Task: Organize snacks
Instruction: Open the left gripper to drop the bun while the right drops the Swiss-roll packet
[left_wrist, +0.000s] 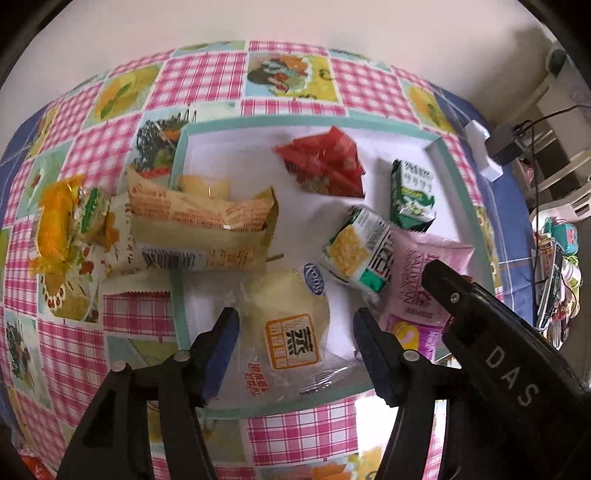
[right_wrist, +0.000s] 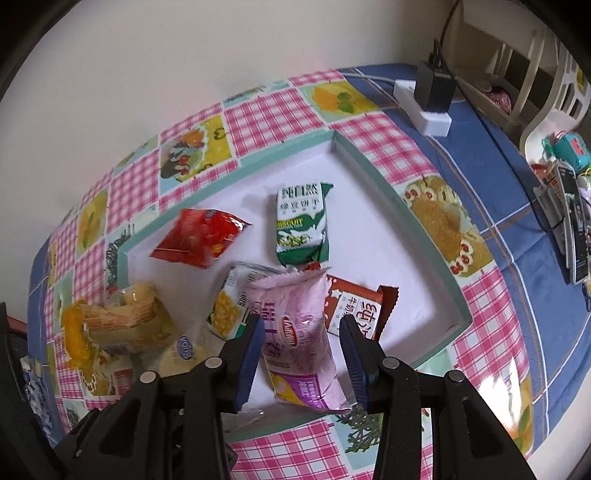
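The left gripper stands spread over a clear-wrapped pale bun lying in the white tray, its pads clear of the wrapper on both sides. The right gripper straddles a pink packet in the same tray, and a small gap shows at each pad. Around them lie a red packet, a green biscuit pack and a yellow corn pack. A tan bag overlaps the tray's edge on the checked tablecloth.
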